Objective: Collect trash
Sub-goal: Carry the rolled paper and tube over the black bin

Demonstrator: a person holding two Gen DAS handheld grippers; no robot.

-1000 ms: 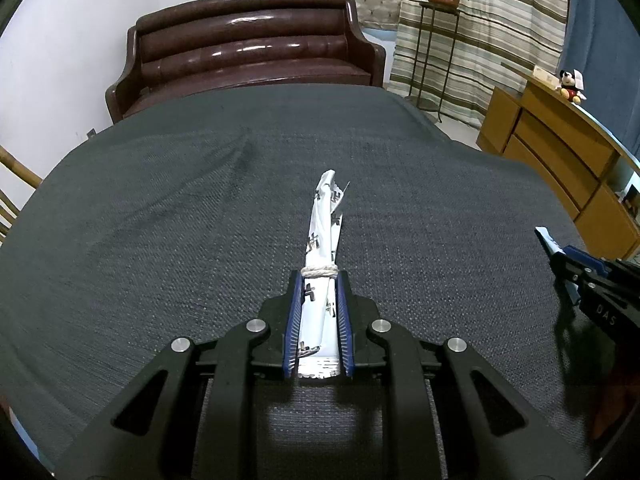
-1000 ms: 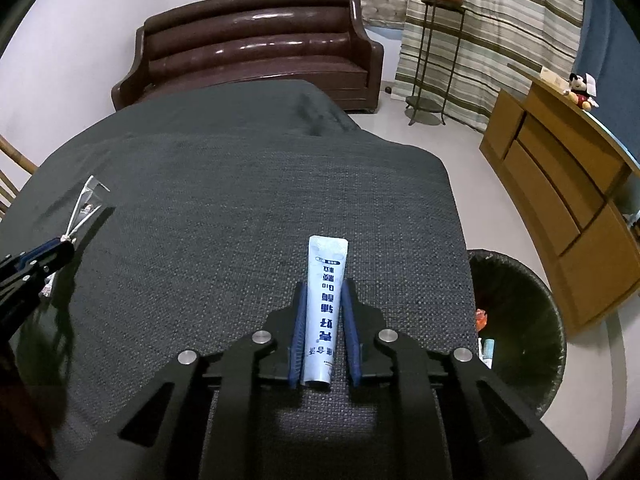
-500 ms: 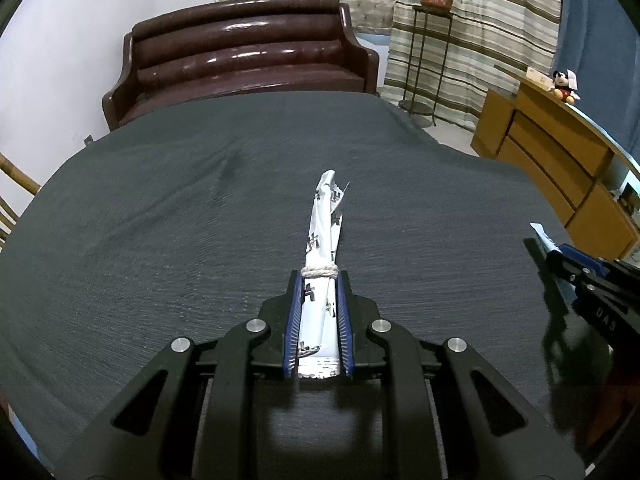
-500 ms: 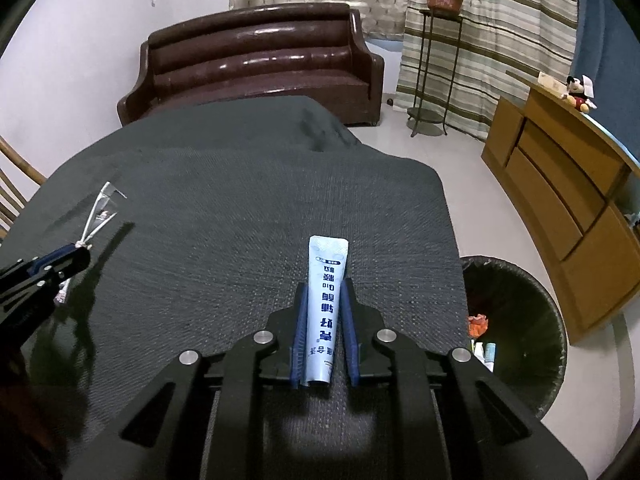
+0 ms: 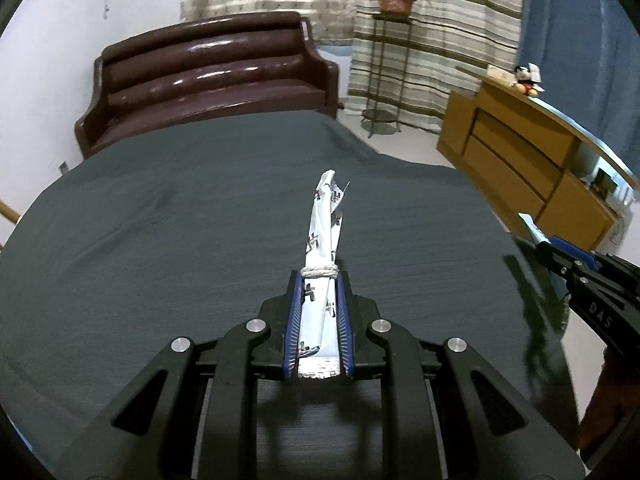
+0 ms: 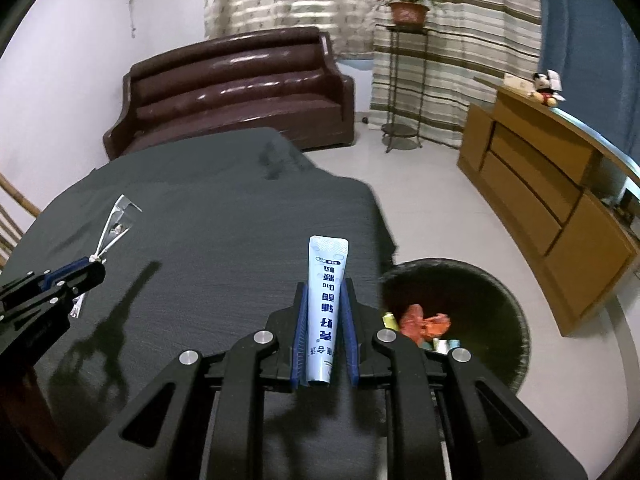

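Note:
My left gripper (image 5: pixel 319 280) is shut on a crumpled white wrapper (image 5: pixel 324 236) tied with string, held above the dark grey tablecloth (image 5: pixel 160 248). It also shows in the right wrist view (image 6: pixel 94 270) at the left, with the wrapper (image 6: pixel 116 224) sticking out. My right gripper (image 6: pixel 325 288) is shut on a pale blue tube (image 6: pixel 326 296) with printed characters, held near the table's right edge. It also shows in the left wrist view (image 5: pixel 548 246) at the right. A black trash bin (image 6: pixel 500 300) stands on the floor to the right, with orange and other trash inside.
A brown leather sofa (image 6: pixel 236 88) stands behind the table. A wooden sideboard (image 6: pixel 560 200) with a plush toy lines the right wall. A plant stand (image 6: pixel 404 80) is by the striped curtains. The floor around the bin is light tile.
Both grippers have moved to the right with their loads. The bin has come further into the right wrist view and the table edge is now closer.

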